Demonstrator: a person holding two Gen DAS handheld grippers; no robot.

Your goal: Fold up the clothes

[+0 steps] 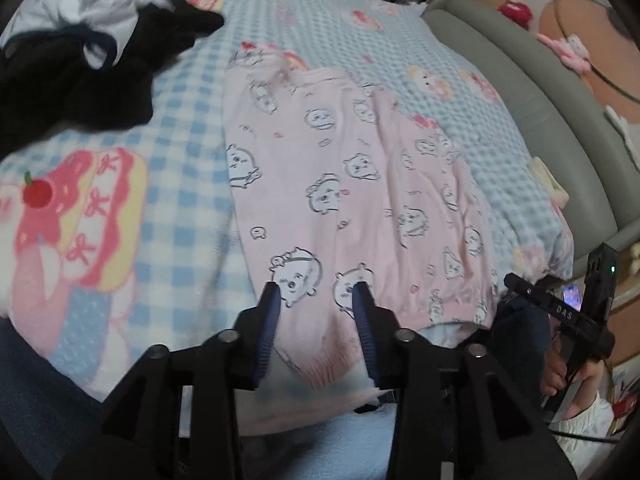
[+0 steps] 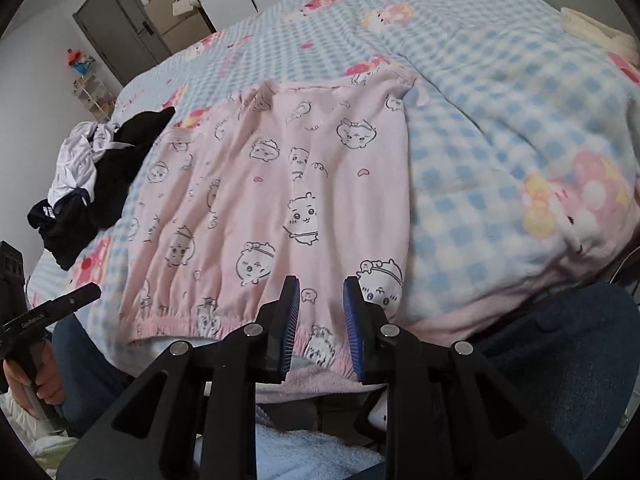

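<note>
A pink garment [image 1: 352, 184] printed with cartoon bears lies spread flat on the blue checked bed cover; in the right wrist view the pink garment [image 2: 280, 200] has its gathered elastic hem at the near edge. My left gripper [image 1: 318, 288] hovers open over the garment's near left corner, nothing between its blue pads. My right gripper [image 2: 320, 284] is open too, just above the elastic hem near the right corner. Each gripper shows in the other's view as a black tool held in a hand [image 1: 560, 372] [image 2: 40, 376].
A heap of black and white clothes [image 1: 80, 48] [image 2: 88, 184] lies on the far left of the bed. The bed cover [image 2: 500, 140] bulges on the right. A grey padded bed frame [image 1: 540, 92] borders the far side. Blue-jeaned legs [image 2: 560, 360] stand against the near edge.
</note>
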